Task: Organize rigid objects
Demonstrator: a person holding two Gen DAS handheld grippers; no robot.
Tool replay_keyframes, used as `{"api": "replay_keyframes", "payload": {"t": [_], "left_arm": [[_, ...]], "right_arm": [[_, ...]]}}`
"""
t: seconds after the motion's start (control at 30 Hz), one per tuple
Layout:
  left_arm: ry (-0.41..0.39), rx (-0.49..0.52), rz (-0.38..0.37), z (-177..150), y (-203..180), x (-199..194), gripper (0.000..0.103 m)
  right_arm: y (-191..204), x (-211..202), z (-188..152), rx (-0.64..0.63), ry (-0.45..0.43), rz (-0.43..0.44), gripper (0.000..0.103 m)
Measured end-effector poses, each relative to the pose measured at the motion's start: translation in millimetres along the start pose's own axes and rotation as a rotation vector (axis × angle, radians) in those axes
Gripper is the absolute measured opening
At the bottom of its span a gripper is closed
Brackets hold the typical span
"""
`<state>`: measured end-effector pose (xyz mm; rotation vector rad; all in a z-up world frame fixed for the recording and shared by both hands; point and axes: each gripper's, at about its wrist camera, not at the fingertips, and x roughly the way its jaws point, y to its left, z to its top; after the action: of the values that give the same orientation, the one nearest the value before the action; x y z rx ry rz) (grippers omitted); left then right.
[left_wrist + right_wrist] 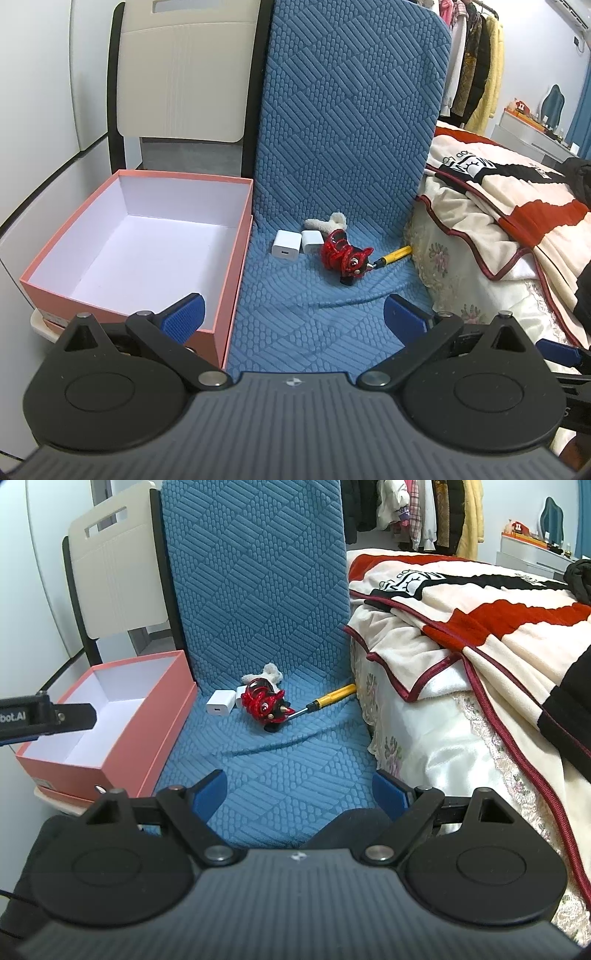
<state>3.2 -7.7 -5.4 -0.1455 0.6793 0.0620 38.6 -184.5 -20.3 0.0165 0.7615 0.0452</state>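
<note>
On the blue quilted chair seat (pixel 303 317) lie a red and black lion figurine (pixel 341 256) (pixel 264 703), two white charger blocks (pixel 282 243) (pixel 221 702), a yellow-handled screwdriver (pixel 393 256) (pixel 325 699) and a small cream plush piece (pixel 327 222) (pixel 267 674). An empty pink box (pixel 236 236) (pixel 147 753) with a white inside stands to the left of the seat. My left gripper (pixel 293 317) is open, well short of the objects. My right gripper (pixel 299 794) is open too, with nothing between its blue pads (pixel 210 788).
A bed with a cream and red blanket (pixel 509 206) (pixel 480 635) presses against the chair's right side. A cream chair back (pixel 184 74) stands behind the box. Clothes hang on a rack (pixel 472 62) at the far right. Part of the other gripper (pixel 44 716) juts over the box.
</note>
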Motion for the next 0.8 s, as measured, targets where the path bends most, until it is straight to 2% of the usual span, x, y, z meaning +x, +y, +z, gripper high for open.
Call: {"api": "replay_keyframes", "payload": {"t": [0.8], "left_arm": [[0.013, 0.003, 0.003, -3.3, 2.5, 4.7, 0.103]], "right_arm": [[0.3, 2.6, -5.2, -0.002, 0.021, -0.010, 0.087]]}}
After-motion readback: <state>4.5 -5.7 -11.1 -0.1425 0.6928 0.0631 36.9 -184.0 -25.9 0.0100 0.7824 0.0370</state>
